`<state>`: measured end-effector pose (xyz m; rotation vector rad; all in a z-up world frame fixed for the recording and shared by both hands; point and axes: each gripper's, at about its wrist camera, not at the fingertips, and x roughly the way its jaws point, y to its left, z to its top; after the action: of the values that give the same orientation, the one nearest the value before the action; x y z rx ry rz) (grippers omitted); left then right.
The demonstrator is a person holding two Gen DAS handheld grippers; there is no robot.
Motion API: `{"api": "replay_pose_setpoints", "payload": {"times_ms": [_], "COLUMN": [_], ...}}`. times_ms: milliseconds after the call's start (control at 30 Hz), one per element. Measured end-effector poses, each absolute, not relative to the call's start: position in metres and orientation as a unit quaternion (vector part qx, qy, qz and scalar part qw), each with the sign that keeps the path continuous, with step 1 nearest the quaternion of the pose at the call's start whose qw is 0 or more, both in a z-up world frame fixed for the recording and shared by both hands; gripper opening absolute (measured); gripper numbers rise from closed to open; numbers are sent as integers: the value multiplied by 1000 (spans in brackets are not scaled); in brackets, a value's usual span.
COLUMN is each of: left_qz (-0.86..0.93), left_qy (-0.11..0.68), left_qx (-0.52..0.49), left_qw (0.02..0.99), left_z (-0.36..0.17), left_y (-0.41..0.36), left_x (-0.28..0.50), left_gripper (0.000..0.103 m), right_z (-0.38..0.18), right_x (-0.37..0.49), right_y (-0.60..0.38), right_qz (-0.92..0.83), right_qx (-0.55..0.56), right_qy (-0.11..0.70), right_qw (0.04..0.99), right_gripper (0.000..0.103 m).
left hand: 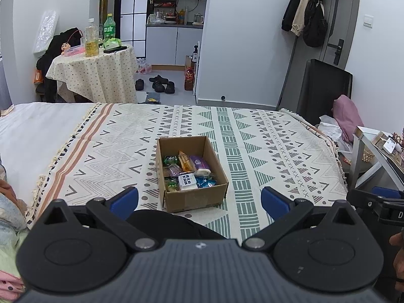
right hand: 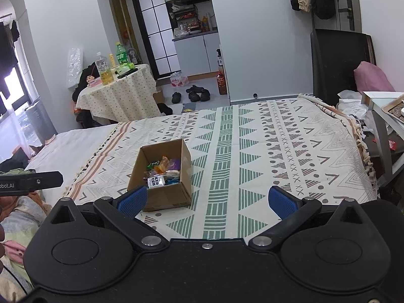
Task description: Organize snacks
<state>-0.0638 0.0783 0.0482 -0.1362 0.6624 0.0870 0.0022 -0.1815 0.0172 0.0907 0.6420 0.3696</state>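
Note:
An open cardboard box (left hand: 195,200) stands on the patterned bedspread (left hand: 265,146), holding several wrapped snacks (left hand: 188,170) in green, orange, purple, white and blue wrappers. My left gripper (left hand: 199,199) is open and empty, its blue pads wide apart just in front of the box. In the right wrist view the same box (right hand: 166,199) with the snacks (right hand: 162,170) sits left of centre. My right gripper (right hand: 208,200) is open and empty, to the right of the box and nearer than it.
A small round table (left hand: 93,75) with bottles stands beyond the bed's far edge, with shoes (left hand: 159,84) on the floor. A side table (right hand: 386,116) and a black panel (right hand: 338,63) are at the right. Bedding (left hand: 10,202) lies at the left.

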Motion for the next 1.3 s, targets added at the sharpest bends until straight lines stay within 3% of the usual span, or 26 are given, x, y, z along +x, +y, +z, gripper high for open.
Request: {"api": "replay_pose_setpoints", "payload": {"times_ms": [1300], "left_qz": [48], "left_qy": [322], "left_qx": [-67], "left_qw": [943], "left_z": [51], "left_y": [77], "left_x": [-66], "left_gripper": [103], "right_z": [24], "right_x": [-1], "right_y": [-177], "right_qz": [186], "right_qx": [40], "right_qy": [311], "right_qw": [931], "right_gripper": [103]}}
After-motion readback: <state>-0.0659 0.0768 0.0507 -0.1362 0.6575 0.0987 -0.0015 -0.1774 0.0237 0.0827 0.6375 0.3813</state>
